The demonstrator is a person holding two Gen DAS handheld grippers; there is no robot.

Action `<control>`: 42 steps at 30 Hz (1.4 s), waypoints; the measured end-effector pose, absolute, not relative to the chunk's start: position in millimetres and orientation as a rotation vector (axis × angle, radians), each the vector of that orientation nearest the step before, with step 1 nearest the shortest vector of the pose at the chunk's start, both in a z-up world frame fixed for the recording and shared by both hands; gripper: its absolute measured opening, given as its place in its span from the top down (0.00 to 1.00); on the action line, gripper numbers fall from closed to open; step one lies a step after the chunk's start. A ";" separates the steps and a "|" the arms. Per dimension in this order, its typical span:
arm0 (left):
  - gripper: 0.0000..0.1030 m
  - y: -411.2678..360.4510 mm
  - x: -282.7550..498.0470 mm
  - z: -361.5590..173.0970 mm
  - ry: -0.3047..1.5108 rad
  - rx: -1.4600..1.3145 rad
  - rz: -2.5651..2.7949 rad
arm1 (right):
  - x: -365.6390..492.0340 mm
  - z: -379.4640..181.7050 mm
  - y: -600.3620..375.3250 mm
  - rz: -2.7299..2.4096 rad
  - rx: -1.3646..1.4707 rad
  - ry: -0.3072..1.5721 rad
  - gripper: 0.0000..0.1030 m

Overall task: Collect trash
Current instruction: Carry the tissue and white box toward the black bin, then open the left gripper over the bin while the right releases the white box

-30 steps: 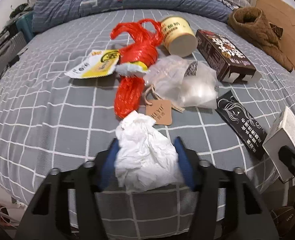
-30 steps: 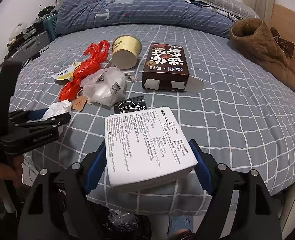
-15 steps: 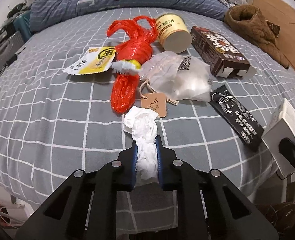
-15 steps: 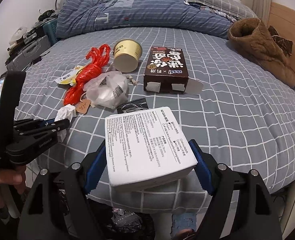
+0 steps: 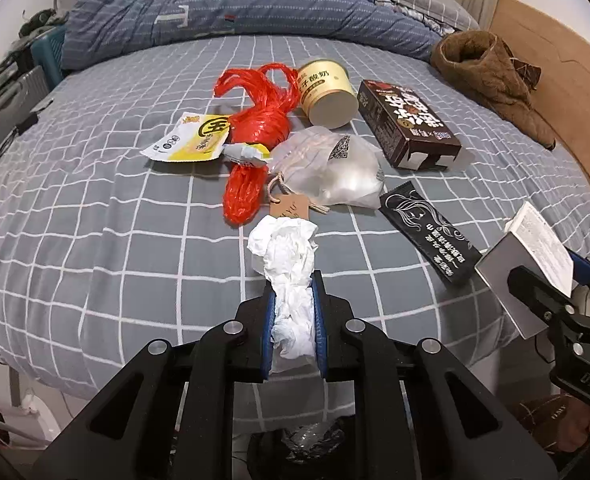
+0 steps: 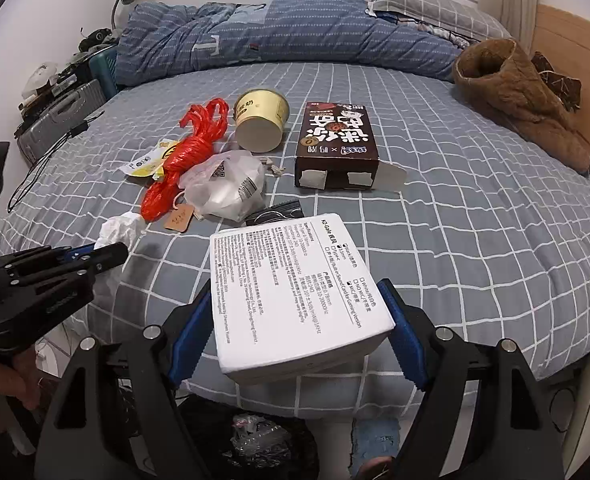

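Blue-padded, the left gripper [image 5: 293, 322] is pinched tight on a crumpled white tissue wad [image 5: 287, 256] above the near edge of the grey checked bed [image 5: 95, 208]. The right gripper [image 6: 295, 332] clamps a white printed cardboard box [image 6: 295, 292] from both sides. Beyond lie an orange plastic bag [image 5: 255, 136] and a brown carton [image 5: 407, 124].

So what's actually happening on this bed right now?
A person is clearing trash off a bed with two handheld grippers. The left gripper is shut on a crumpled white tissue near the bed's front edge. The right gripper holds a white printed box between its fingers. A red plastic bag, yellow wrapper, paper cup, clear plastic bag, brown box and black sachet lie on the bedspread.
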State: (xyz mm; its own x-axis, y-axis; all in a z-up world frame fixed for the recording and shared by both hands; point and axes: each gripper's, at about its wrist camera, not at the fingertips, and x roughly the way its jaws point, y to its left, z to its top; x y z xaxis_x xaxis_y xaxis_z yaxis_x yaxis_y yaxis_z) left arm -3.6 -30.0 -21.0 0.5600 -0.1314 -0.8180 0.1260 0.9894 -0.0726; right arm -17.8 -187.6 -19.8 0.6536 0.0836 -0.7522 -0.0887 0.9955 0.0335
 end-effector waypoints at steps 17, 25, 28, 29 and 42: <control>0.84 -19.2 -48.2 -1.9 0.969 -0.036 -0.143 | -52.8 1.3 -173.1 0.100 -0.019 0.828 0.27; 0.84 -18.5 -74.7 6.1 0.962 -0.034 -0.152 | -78.8 12.7 -163.2 0.098 -0.029 0.818 0.27; 0.84 -18.6 -85.6 8.3 0.961 -0.029 -0.153 | -87.7 14.7 -161.7 0.095 -0.029 0.819 0.27; 0.84 -18.4 -90.4 9.2 0.960 -0.029 -0.153 | -91.6 15.1 -160.9 0.094 -0.029 0.821 0.27; 0.84 -11.7 -129.5 -4.0 0.995 -0.066 -0.149 | -132.6 0.8 -157.9 0.070 -0.043 0.847 0.27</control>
State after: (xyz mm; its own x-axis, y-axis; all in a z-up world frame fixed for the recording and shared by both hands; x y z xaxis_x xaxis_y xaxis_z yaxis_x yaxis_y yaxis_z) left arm -129.5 -11.7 -4.0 0.5356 -0.1551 -0.8301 0.0946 0.9878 -0.1235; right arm -132.6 -157.9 0.8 0.6604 0.0449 -0.7496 -0.0789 0.9968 -0.0097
